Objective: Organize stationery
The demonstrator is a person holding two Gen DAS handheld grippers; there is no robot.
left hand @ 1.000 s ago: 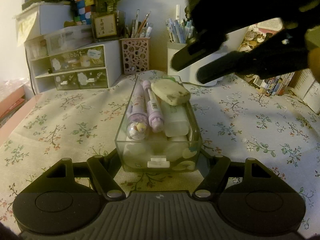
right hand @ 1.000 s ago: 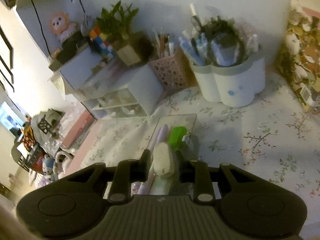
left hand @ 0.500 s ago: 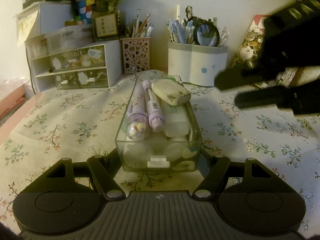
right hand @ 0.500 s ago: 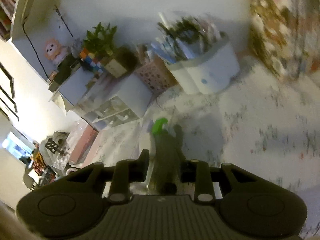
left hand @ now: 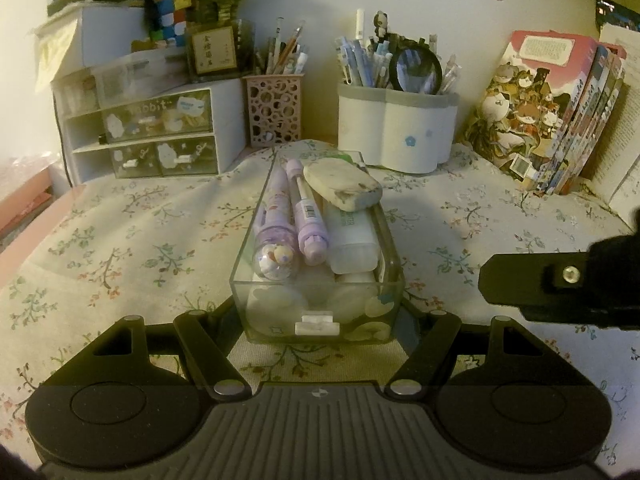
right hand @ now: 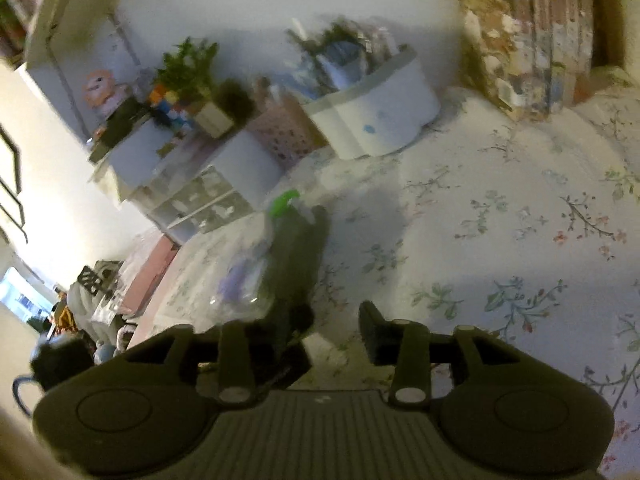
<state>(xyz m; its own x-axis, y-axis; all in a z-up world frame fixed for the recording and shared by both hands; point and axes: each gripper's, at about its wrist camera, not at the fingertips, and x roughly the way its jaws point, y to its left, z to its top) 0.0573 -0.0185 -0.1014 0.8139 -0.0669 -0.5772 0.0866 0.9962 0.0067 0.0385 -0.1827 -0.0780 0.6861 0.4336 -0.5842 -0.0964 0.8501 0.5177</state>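
The left gripper was closed tight on the near end of the clear box, most likely to keep it from sliding while things were put in. The box stood in the middle of the flowery cloth. Inside lay two purple pens side by side, with white things next to them. A big dirty eraser lay on top, tilted, because the box was already full.

The right gripper was off to the right of the box, low over the cloth. Its jaws were opening and nothing was between them, so it looked done with the eraser.

At the back stood a white pen pot, a pink holey cup, small drawers and some books by the wall
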